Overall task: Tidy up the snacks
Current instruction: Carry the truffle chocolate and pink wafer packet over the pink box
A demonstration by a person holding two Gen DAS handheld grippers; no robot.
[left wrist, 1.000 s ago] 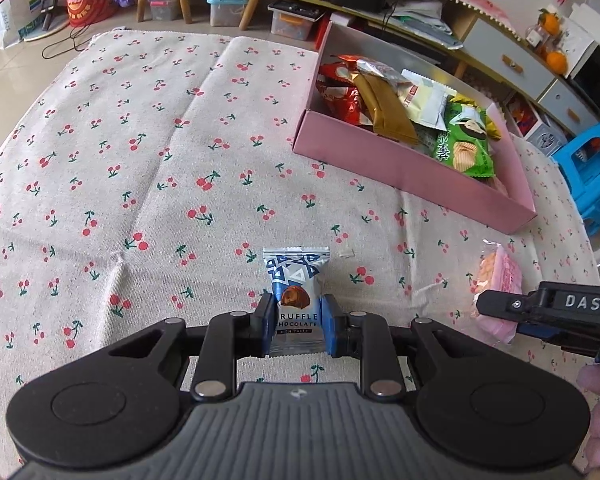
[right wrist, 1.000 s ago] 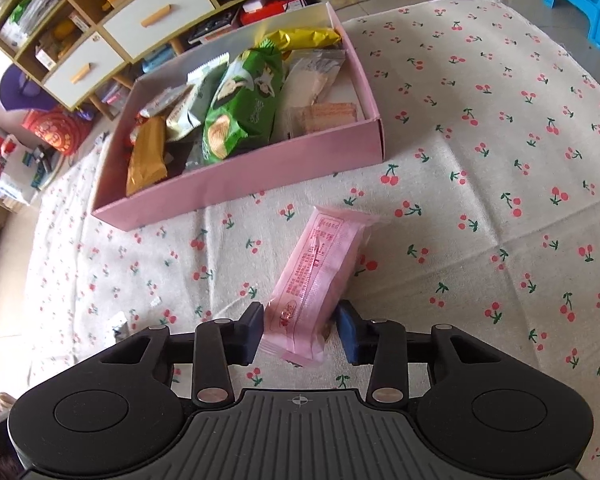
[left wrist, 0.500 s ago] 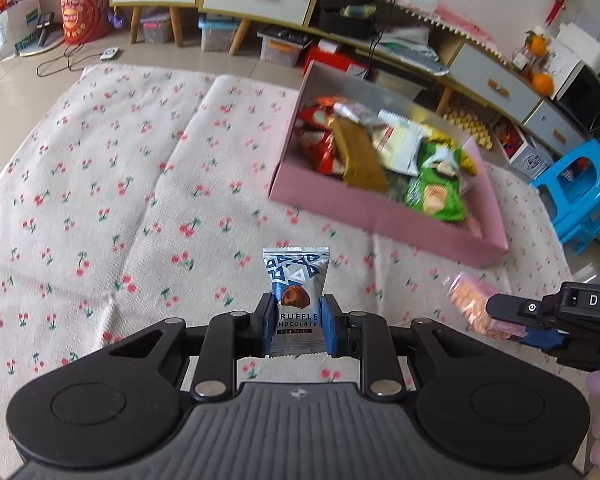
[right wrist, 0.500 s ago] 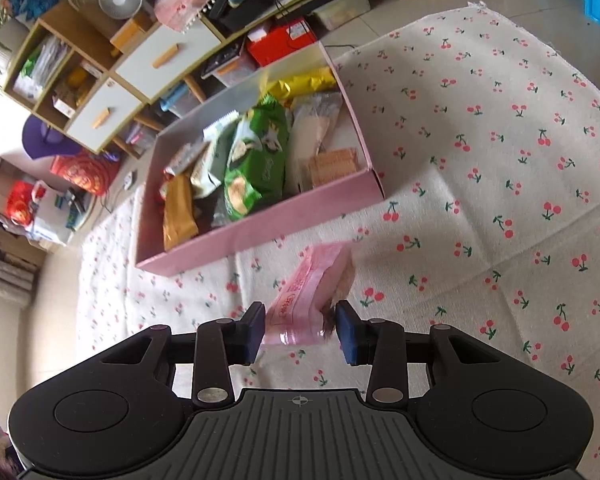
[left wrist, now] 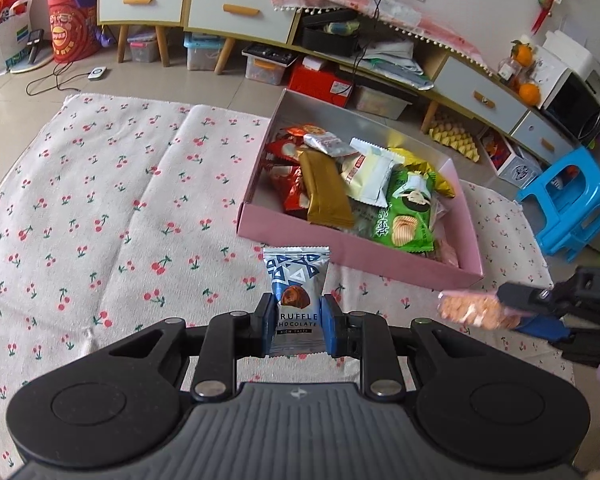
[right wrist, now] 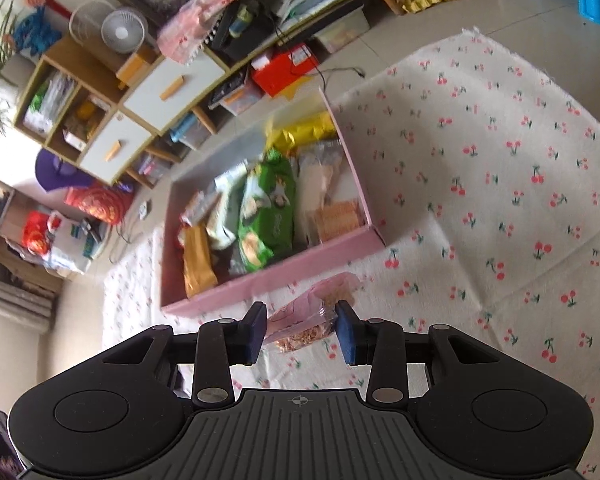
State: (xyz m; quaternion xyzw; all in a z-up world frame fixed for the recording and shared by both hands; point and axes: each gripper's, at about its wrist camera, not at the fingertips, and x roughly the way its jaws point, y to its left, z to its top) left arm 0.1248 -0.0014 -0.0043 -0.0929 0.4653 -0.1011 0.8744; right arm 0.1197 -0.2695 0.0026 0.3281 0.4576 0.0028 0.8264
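My left gripper (left wrist: 296, 326) is shut on a blue and silver truffle chocolate packet (left wrist: 296, 288) and holds it above the cherry-print cloth (left wrist: 100, 200), just in front of the pink box (left wrist: 360, 254). My right gripper (right wrist: 302, 330) is shut on a pink biscuit packet (right wrist: 308, 314), lifted above the cloth near the pink box (right wrist: 268, 276). The biscuit packet also shows in the left wrist view (left wrist: 476, 312), at the right beside the box. The box holds several snack packets, among them a green chips bag (left wrist: 406, 216) and a gold bar (left wrist: 326, 190).
A blue plastic stool (left wrist: 572, 208) stands right of the cloth. Low cabinets with drawers (left wrist: 236, 8) and storage bins line the far side. Red bags (left wrist: 66, 28) stand on the floor at the far left.
Both grippers have risen well above the cloth with their packets. The pink biscuit packet has left the cloth and tilted. The box now appears farther below.
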